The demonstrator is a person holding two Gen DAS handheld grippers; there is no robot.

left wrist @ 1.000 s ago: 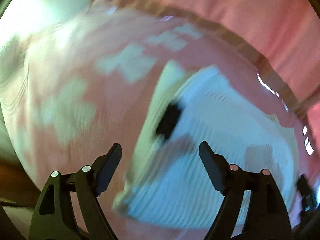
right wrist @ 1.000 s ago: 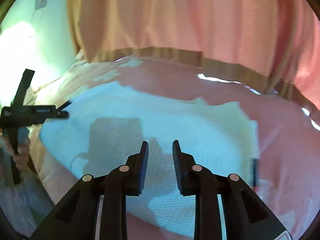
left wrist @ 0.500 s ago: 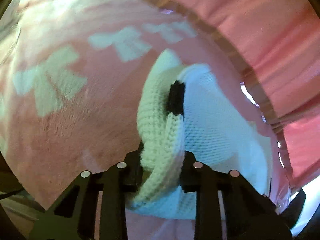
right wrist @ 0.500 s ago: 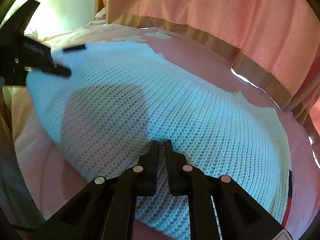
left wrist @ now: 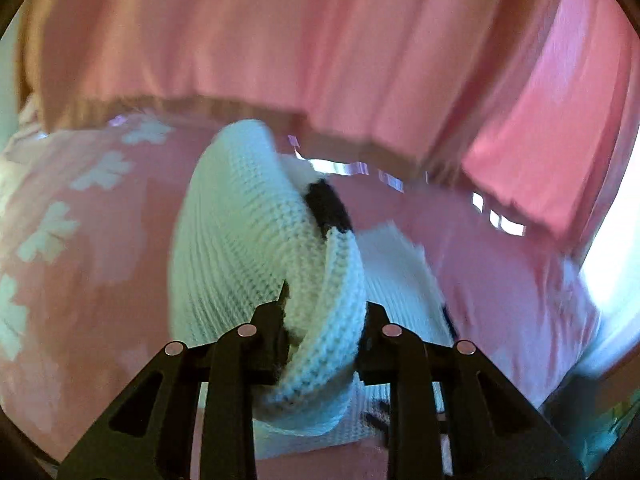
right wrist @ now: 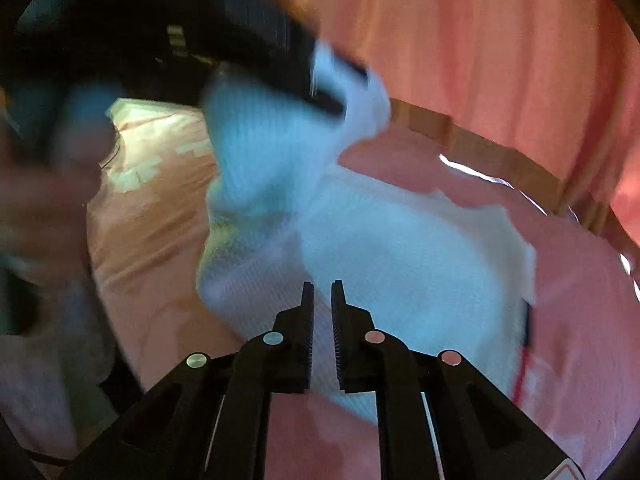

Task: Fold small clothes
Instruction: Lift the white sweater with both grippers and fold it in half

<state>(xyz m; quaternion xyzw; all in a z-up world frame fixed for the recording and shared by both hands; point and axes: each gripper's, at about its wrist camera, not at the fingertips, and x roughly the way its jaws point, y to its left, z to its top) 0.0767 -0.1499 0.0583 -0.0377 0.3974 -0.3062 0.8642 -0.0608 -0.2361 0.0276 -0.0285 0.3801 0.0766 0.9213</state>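
Note:
A small white knitted garment (left wrist: 240, 248) with a black band (left wrist: 328, 204) lies on a pink bedspread (left wrist: 100, 280). My left gripper (left wrist: 324, 336) is shut on its edge and holds that part lifted off the bed. In the right wrist view the garment (right wrist: 400, 260) spreads over the bed, its left part raised by the left gripper (right wrist: 316, 92) at the upper left. My right gripper (right wrist: 322, 304) hovers just above the garment's near edge, jaws almost together with a thin gap and nothing between them.
Pink curtains (left wrist: 360, 60) with a tan hem hang behind the bed. The bedspread (right wrist: 152, 200) has a pale flower pattern on the left. A person's hand (right wrist: 48, 184) holds the left gripper, blurred.
My left gripper closed on the garment's edge and has lifted it up and toward the right. My right gripper closed to a thin gap and drew back a little over the cloth.

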